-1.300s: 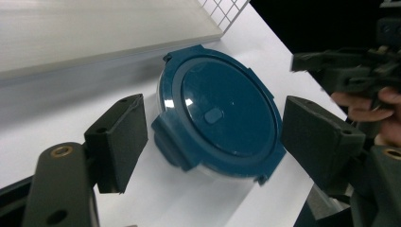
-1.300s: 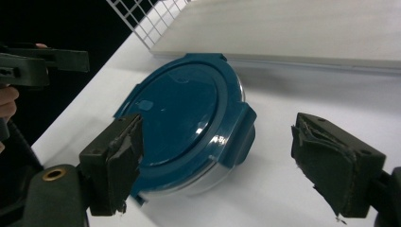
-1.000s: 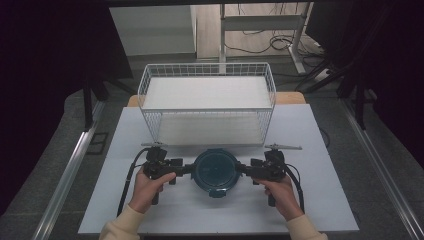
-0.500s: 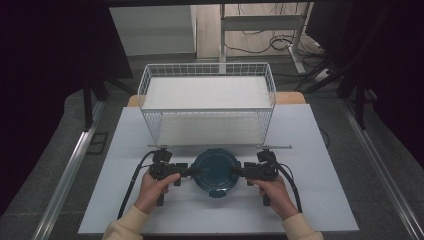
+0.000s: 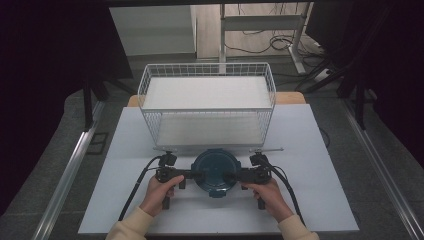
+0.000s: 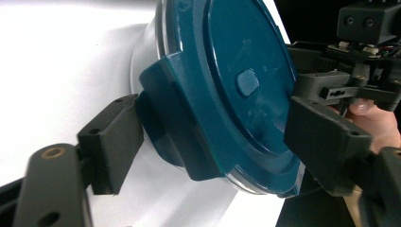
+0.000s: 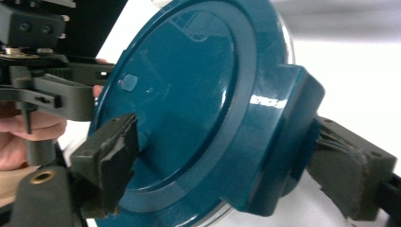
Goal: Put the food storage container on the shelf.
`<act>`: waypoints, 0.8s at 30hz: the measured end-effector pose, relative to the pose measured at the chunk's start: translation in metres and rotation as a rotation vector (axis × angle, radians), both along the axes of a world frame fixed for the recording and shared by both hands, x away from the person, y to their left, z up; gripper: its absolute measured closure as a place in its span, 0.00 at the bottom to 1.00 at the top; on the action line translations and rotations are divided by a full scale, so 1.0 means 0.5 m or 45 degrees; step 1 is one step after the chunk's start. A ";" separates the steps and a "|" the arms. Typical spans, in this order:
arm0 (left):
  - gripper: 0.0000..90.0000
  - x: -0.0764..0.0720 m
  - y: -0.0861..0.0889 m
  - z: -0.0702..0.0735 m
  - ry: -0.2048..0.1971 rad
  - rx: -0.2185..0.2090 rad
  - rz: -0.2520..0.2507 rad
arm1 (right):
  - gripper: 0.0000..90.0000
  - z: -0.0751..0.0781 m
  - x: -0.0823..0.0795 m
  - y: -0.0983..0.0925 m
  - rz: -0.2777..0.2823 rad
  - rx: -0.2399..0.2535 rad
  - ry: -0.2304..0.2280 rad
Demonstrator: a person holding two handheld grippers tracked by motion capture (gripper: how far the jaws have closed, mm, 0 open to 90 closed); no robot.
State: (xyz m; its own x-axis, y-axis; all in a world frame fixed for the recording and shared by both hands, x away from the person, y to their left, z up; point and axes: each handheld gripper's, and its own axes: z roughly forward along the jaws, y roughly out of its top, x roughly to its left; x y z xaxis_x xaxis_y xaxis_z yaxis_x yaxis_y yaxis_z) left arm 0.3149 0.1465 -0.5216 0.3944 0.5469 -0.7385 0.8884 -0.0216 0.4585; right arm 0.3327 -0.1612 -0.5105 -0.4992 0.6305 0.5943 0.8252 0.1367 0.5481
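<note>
Nearest to the person, two hands came in from the table's near edge, each holding a black gripper. The left gripper (image 5: 196, 175) and the right gripper (image 5: 231, 176) met a round container (image 5: 214, 172) from opposite sides, so the container sat between them, a little in front of the wire basket (image 5: 207, 107).

In the left gripper view, the jaws of that gripper were clenched across a blue side tab (image 6: 179, 127) of the lid (image 6: 236, 80), one jaw under the tab and one over the lid top. In the right gripper view, the jaws there grasped the opposite tab (image 7: 288, 127) in the same way. I think both tabs were taken at once so the container could be carried level, without tilting.

The lid was dark blue-green plastic, smooth and shiny, with a raised ring and a small bump near the middle. Below it a clear rim of the container body showed.

Beyond the container stood the wire basket, white, rectangular, with thin grid walls and a pale flat bottom. Everything rested on a white board (image 5: 320, 150) that covered the table.
</note>
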 end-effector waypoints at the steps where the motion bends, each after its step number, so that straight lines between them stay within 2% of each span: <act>1: 0.25 0.000 0.000 0.000 0.000 0.000 0.000 | 0.16 0.000 0.000 0.000 0.000 0.000 0.000; 4: 0.30 0.000 -0.002 -0.003 -0.001 0.023 0.005 | 0.16 0.000 0.000 0.000 0.001 0.002 0.009; 5: 0.31 -0.002 -0.005 -0.002 0.013 0.015 0.028 | 0.17 -0.001 0.001 -0.001 0.001 0.008 0.020; 9: 0.33 -0.001 -0.002 -0.002 0.033 0.001 0.037 | 0.20 -0.004 0.003 -0.004 -0.015 0.040 0.084; 13: 0.35 -0.004 0.001 0.000 0.028 0.005 0.033 | 0.25 -0.003 0.002 -0.010 -0.035 0.063 0.101; 17: 0.40 -0.013 0.003 0.007 0.013 -0.003 0.044 | 0.31 0.005 -0.007 -0.018 -0.062 0.077 0.086; 24: 0.46 -0.032 0.007 0.020 -0.027 -0.006 0.041 | 0.36 0.015 -0.028 -0.024 -0.082 0.085 0.057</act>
